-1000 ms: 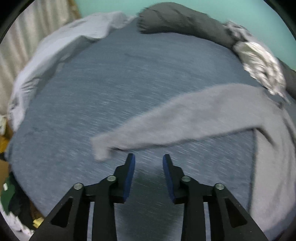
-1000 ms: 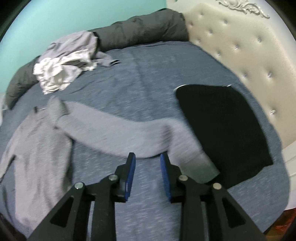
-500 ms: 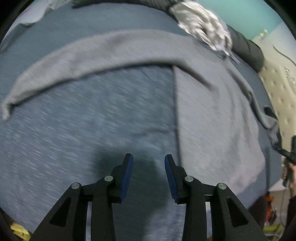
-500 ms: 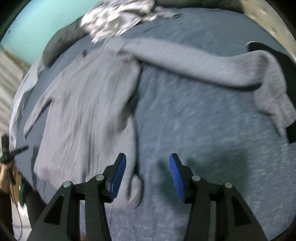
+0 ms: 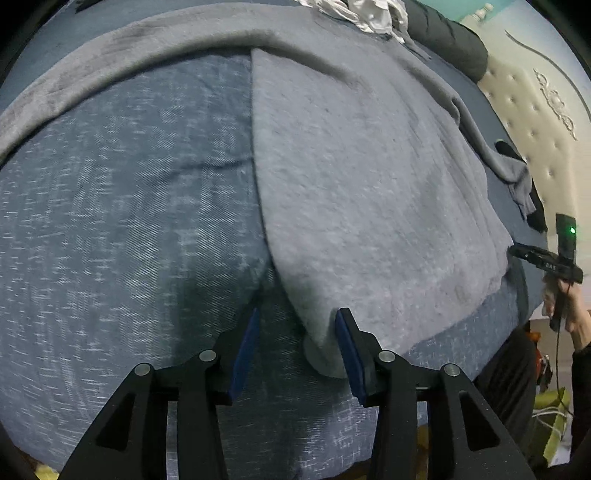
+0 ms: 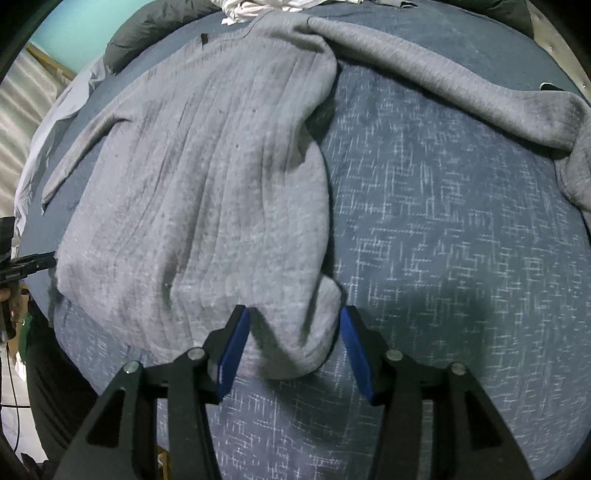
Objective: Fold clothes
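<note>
— Fingers first: how do yours stand?

— Both pairs are spread. My left gripper (image 5: 295,345) has the sweater's (image 5: 362,177) bottom corner between its blue pads (image 5: 243,354), the cloth against the right-hand pad and clear of the other. My right gripper (image 6: 291,345) straddles the opposite bottom corner, which bunches into a rounded fold between the pads; nothing is pinched.

— And beyond that?

— The gray sweater lies flat on the blue bedspread (image 6: 461,258), sleeves stretched out to each side. At the far edge sit a white crumpled garment (image 5: 362,13) and a dark rolled quilt (image 5: 450,40). Something black (image 5: 508,147) lies past the right sleeve cuff near the tufted headboard (image 5: 532,122), probably another garment, though it is mostly hidden.
</note>
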`<state>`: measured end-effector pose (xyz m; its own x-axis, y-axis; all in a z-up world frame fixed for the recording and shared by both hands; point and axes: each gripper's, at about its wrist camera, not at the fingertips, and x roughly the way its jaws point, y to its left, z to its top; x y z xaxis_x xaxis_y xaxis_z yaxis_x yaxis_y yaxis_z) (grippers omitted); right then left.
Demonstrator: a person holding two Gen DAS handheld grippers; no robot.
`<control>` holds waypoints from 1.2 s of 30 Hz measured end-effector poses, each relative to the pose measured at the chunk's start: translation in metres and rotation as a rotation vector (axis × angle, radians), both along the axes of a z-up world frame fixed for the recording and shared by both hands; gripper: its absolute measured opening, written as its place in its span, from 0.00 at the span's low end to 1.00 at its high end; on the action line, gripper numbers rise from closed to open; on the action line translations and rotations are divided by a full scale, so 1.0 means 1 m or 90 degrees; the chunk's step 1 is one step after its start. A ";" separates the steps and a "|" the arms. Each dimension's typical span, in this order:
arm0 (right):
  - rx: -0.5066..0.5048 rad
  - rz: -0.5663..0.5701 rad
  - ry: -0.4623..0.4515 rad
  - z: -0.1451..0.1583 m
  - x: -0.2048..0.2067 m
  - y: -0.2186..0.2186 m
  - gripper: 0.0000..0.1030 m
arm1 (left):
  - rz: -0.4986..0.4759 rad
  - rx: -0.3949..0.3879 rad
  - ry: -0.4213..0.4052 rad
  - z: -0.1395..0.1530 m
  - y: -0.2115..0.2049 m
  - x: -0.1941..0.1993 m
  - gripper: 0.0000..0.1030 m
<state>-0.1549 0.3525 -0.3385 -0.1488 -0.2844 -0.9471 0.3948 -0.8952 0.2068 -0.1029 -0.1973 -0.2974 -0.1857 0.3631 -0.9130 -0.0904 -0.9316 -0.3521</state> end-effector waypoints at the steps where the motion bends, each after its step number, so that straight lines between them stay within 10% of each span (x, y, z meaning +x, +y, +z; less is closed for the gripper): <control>1: 0.003 0.004 0.000 -0.001 0.001 -0.002 0.50 | -0.005 0.002 0.001 -0.001 0.003 0.002 0.45; 4: 0.011 0.019 0.003 -0.005 0.004 -0.006 0.50 | -0.016 0.000 0.003 -0.004 0.010 0.006 0.45; 6: 0.015 0.027 0.008 -0.005 0.006 -0.008 0.28 | -0.022 -0.005 0.005 -0.005 0.014 0.009 0.45; 10: 0.009 0.033 0.023 0.002 0.010 -0.009 0.08 | -0.039 -0.012 0.016 -0.002 0.022 0.012 0.18; 29: -0.142 0.018 0.052 0.122 0.027 0.029 0.05 | -0.016 0.018 0.094 0.107 0.002 0.003 0.05; 36: -0.086 -0.016 0.021 0.067 0.011 0.016 0.05 | 0.010 -0.001 0.041 0.070 0.005 -0.019 0.05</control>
